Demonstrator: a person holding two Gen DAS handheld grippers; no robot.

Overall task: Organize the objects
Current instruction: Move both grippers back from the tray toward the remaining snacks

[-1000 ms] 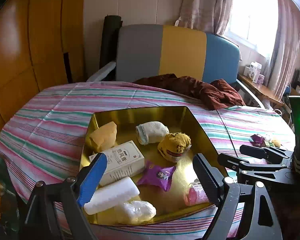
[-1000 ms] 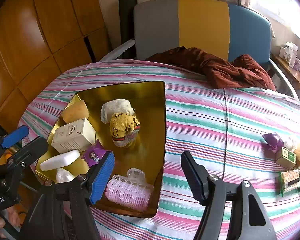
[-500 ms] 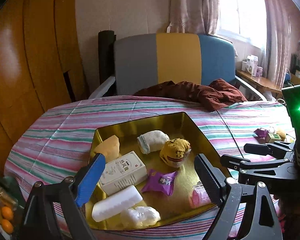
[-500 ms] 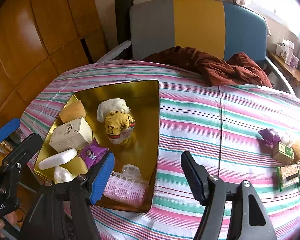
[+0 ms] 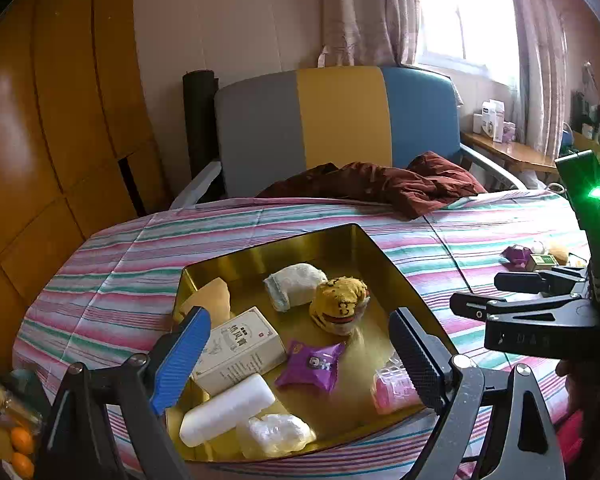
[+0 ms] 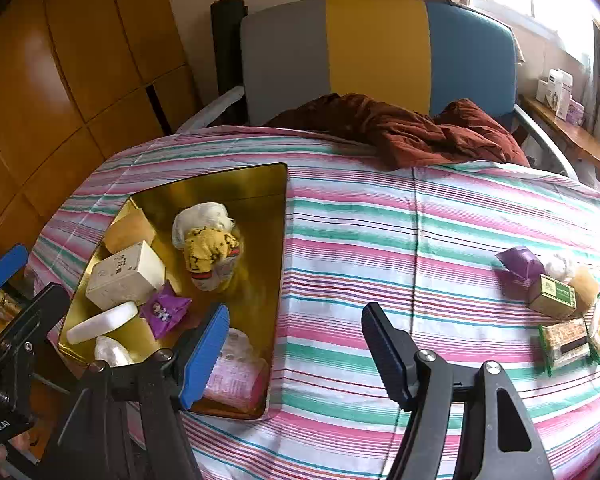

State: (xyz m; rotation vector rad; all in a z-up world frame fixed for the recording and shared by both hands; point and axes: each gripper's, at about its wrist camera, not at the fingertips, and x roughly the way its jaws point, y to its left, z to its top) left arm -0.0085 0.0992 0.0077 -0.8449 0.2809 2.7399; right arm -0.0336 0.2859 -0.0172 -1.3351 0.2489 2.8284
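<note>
A gold tray [image 5: 284, 252] [image 6: 260, 184] sits on the striped table and holds a white box [image 5: 240, 344], a yellow plush [image 5: 340, 300], a purple packet [image 5: 312, 364], a white bar [image 5: 228, 408], a pink curler case [image 6: 236, 380] and other items. My left gripper [image 5: 296, 356] is open and empty above the tray's near side. My right gripper [image 6: 296, 356] is open and empty above the tablecloth by the tray's right edge. A cluster of loose items lies at the table's right: a purple packet [image 6: 520, 262], a green box [image 6: 552, 300] and snack packs [image 6: 568, 344].
A brown cloth [image 6: 400, 128] lies at the table's far edge in front of a grey, yellow and blue chair [image 6: 376, 52]. Wooden panels [image 6: 60, 60] stand at the left. Oranges [image 5: 20, 448] sit low at the left. A windowsill shelf [image 5: 508, 152] is at the right.
Both grippers have pulled back and risen a little from the tray, so more of the room and table shows. Both stayed open. The objects have not moved.
</note>
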